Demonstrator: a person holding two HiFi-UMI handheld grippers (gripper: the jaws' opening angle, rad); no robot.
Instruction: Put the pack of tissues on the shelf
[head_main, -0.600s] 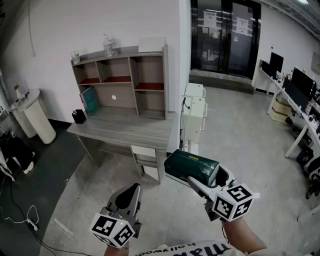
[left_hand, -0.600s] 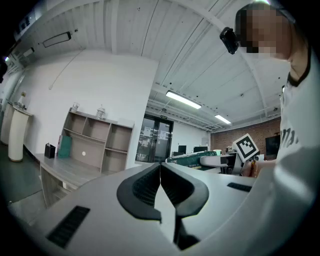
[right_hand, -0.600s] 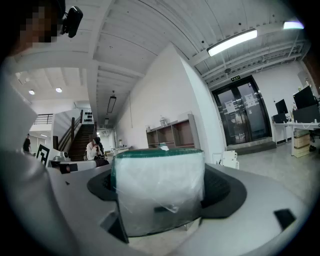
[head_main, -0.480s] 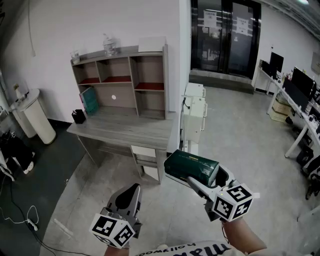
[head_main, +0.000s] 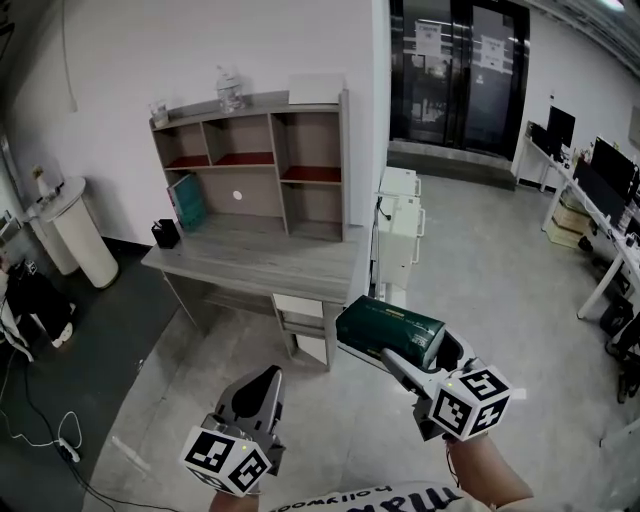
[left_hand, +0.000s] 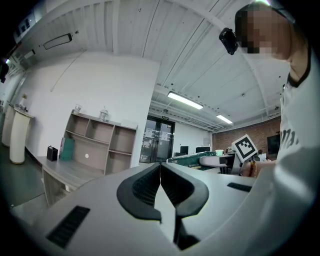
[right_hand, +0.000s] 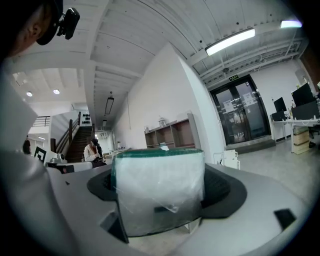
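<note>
We hold the pack of tissues (head_main: 388, 326) clamped in the right gripper (head_main: 395, 350) – left gripper (head_main: 266, 380) jaws together, empty – and its slippery wrap could slide out before the shelf (head_main: 250, 160) far ahead.

— Was there any writing you could actually read?

— One word. The white shirt (head_main: 340, 497) at the bottom edge of the head view carried small dark print, upside down to the camera, that read "Hollywood". Larger letters beside it were cut off by the frame.

— And the sheets (head_main: 432, 38) stuck on the glass doors (head_main: 460, 95)?

— Printed, but too small to make out. The same went for the green sign (right_hand: 234, 77) above those doors in the right gripper view.

— The pack of tissues (head_main: 391, 329)?

— It had a dark green wrapper, and no print on it was legible.
</note>
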